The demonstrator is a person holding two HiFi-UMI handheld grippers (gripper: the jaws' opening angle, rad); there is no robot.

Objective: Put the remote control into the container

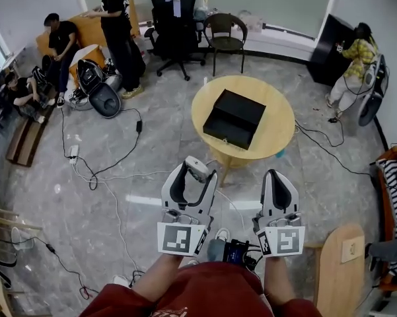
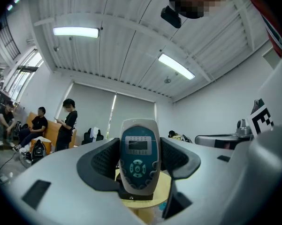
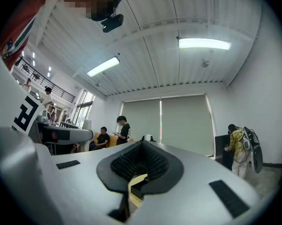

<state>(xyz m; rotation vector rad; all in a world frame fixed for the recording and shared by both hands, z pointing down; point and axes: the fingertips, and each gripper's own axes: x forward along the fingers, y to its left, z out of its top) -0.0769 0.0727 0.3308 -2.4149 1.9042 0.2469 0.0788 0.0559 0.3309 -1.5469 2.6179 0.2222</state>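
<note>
Left gripper (image 1: 193, 177): jaws clamped on the remote control (image 2: 139, 154), which stands upright between the pads with its keypad facing the gripper's camera.
Right gripper (image 1: 279, 182): jaws pressed together, nothing between them.
Remote control: lower centre of the head view, well apart from the container.
Container (image 1: 234, 117): black open box, centre of the head view, on the round wooden table (image 1: 279, 132).

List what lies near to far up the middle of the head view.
The left gripper, jaws shut on the silver-and-teal remote control → round light wooden table carrying the open black box container → black swivel office chair.
</note>
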